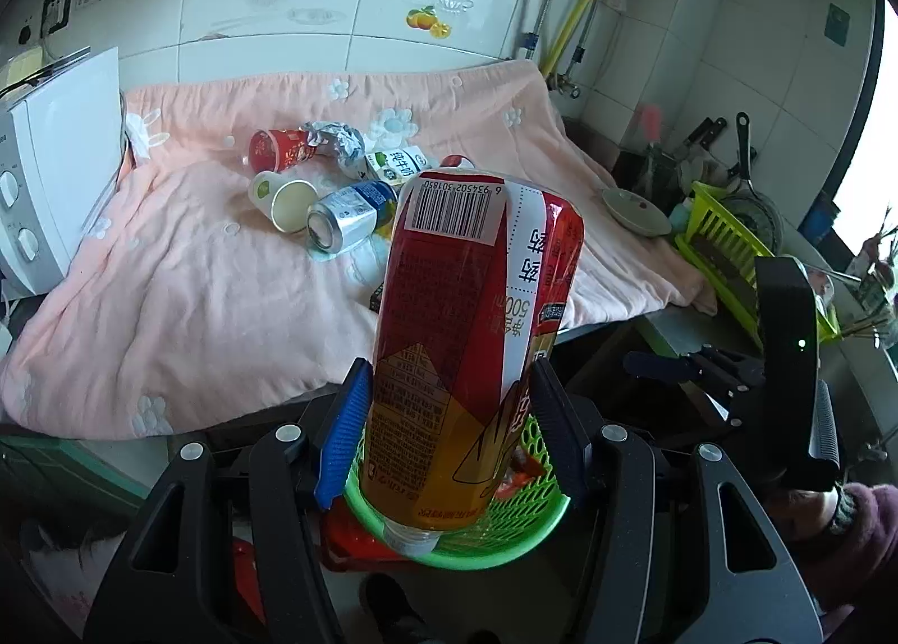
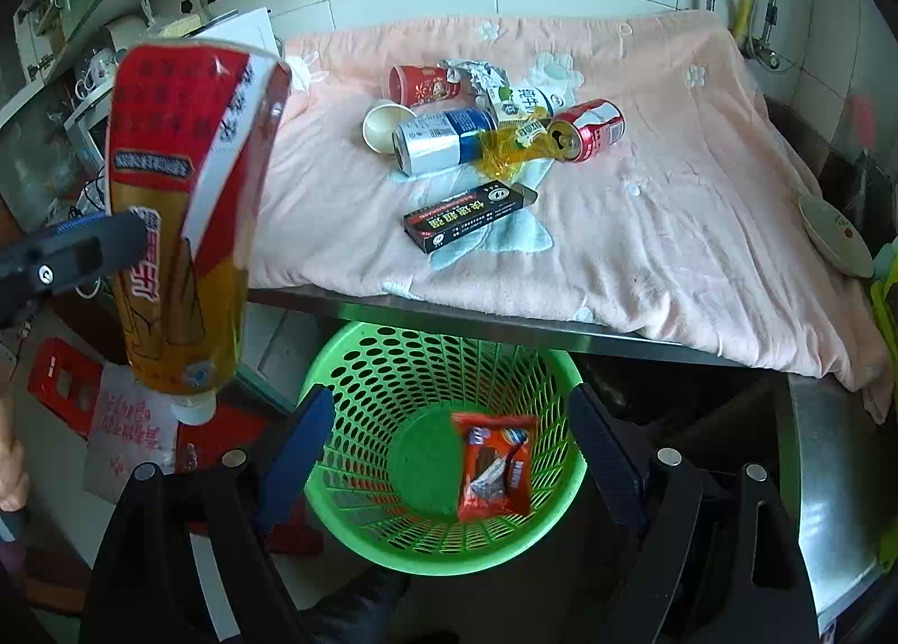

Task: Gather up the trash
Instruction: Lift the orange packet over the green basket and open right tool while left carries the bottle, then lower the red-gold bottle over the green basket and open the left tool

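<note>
A left gripper (image 1: pixel 449 419) clamps a red-and-gold plastic bottle (image 1: pixel 471 318), cap down, over a green mesh basket (image 2: pixel 438 453) standing on the floor just below the counter's steel edge (image 2: pixel 505 324). The right gripper (image 2: pixel 449 453) hangs over the same basket, jaws wide with nothing between them; an orange snack wrapper (image 2: pixel 494 470) lies on the basket floor beneath.

On the counter, a pink blanket (image 2: pixel 645 229) spills over the front edge at the right and carries the remaining trash, clustered toward the back: a red paper cup (image 2: pixel 421 86), a white paper cup (image 2: pixel 384 127), a blue-and-silver can (image 2: pixel 443 139), a red can (image 2: pixel 589 130), a milk carton (image 2: pixel 522 102), crumpled foil (image 2: pixel 477 72), a yellow film wrapper (image 2: pixel 505 156) and a black box (image 2: pixel 468 217) nearest the front. Bare blanket lies open around the pile on every side.

From the left wrist view the bottle blocks most of the basket and hides the black box almost entirely. A bowl (image 2: pixel 836 240) sits at the blanket's right edge.
</note>
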